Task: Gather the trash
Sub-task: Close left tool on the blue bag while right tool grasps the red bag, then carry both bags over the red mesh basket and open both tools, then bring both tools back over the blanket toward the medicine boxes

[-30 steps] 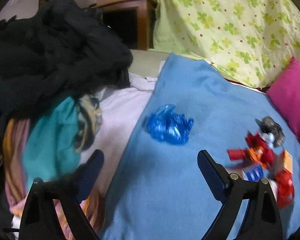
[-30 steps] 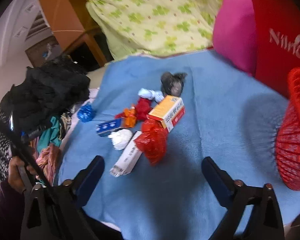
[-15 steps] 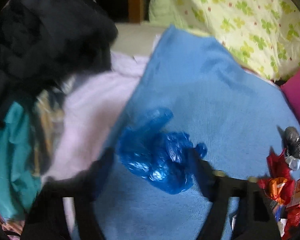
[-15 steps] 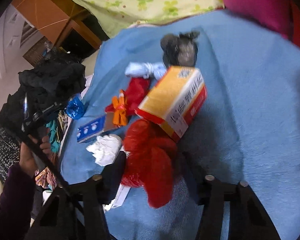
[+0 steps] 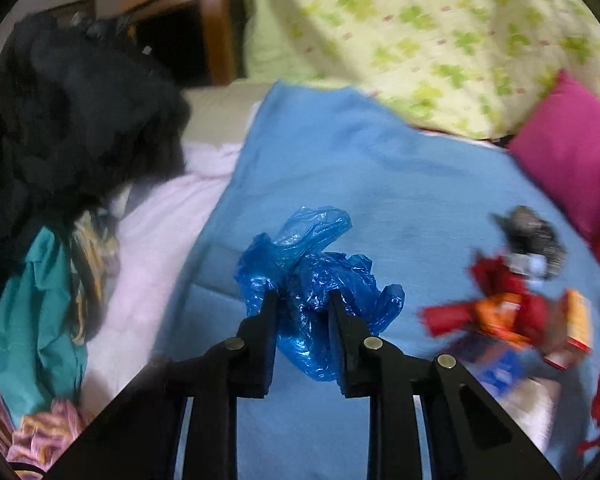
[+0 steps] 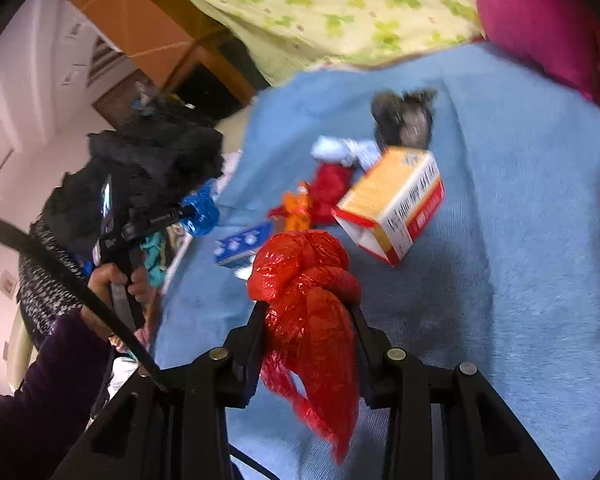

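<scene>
My left gripper is shut on a crumpled blue plastic bag and holds it just above the blue blanket. My right gripper is shut on a knotted red plastic bag, lifted off the blanket. Beyond it lie an orange and white carton, red and orange wrappers, a blue packet, a white wad and a dark crumpled wrapper. The same pile shows blurred at the right of the left wrist view. The blue bag also shows in the right wrist view.
A heap of dark and coloured clothes lies left of the blanket. A green-patterned quilt and a pink pillow bound the far side. A wooden cabinet stands behind.
Both grippers moved forward onto the bags and closed from wide open: the left on the blue bag, the right on the red bag. Both bags are now lifted.
</scene>
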Demonstrator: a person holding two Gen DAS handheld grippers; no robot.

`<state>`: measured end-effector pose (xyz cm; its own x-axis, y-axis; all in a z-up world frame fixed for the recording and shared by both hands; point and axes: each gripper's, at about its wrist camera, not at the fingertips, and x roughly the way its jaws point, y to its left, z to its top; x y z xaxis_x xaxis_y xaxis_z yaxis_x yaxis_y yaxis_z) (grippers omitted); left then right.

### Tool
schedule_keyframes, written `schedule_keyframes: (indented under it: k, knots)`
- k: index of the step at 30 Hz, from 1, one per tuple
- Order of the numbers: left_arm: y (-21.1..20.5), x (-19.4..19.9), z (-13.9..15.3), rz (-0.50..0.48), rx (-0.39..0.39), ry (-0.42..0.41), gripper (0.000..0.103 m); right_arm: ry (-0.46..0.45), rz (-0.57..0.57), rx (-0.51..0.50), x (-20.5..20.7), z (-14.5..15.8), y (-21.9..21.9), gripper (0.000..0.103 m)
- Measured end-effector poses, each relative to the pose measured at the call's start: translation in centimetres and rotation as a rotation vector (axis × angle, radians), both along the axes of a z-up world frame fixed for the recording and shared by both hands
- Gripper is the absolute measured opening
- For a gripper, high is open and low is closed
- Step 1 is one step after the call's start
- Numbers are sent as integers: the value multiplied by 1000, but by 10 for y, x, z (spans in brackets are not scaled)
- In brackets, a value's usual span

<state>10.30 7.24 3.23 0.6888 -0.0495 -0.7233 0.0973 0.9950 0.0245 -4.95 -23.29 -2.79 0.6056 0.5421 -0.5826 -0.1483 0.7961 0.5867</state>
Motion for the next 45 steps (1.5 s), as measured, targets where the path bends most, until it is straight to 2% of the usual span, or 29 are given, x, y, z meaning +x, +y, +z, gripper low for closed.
schedule_keyframes:
  k: [4, 6, 9, 12, 15, 18, 22, 25, 26, 28, 29, 30, 31, 34, 36, 41, 45]
  knots:
    - [-57, -51, 41, -148, 2, -74, 25, -132, -25, 0, -28, 31, -18, 40]
    - [-88, -72, 60, -227, -2, -105, 25, -200, -72, -21, -45, 49, -33, 40]
    - [-149, -107, 86, -377, -13, -150, 25, -282, -164, -29, -76, 75, -63, 40]
    - [-215, -139, 107, -542, -58, -166, 25, -335, -297, -58, -115, 95, -97, 40]
    - [-276, -159, 120, -679, -131, -141, 25, -340, -442, -66, -155, 107, -137, 40]
    - [-333, -178, 125, -796, -201, -102, 25, -291, -583, -75, -185, 110, -179, 41]
    - [-397, -203, 123, -898, -230, -72, 26, -209, -704, -34, -207, 101, -229, 42]
    - [-423, -209, 110, -945, -224, -22, 31, -158, -753, 11, -220, 89, -258, 42]
    - [-432, -211, 104, -948, -211, -5, 32, -145, -773, 36, -222, 84, -265, 43]
    - [-441, -212, 95, -928, -179, 8, 51, -126, -794, 77, -218, 78, -271, 48]
    - [-443, -213, 91, -916, -170, 13, 68, -127, -800, 93, -227, 70, -276, 60]
    - [-440, -214, 90, -901, -172, 6, 71, -127, -815, 110, -231, 63, -281, 67]
    - [-436, -215, 91, -893, -173, -5, 71, -128, -832, 121, -234, 60, -283, 76]
    - [-415, -220, 99, -860, -144, -58, 71, -153, -828, 130, -234, 61, -281, 77]
    - [-394, -218, 103, -814, -102, -96, 71, -205, -817, 100, -233, 71, -274, 77]
    - [-327, -222, 113, -634, 69, -219, 73, -334, -707, 28, -216, 100, -230, 77]
    - [-265, -217, 117, -495, 125, -240, 73, -353, -602, -17, -187, 115, -185, 77]
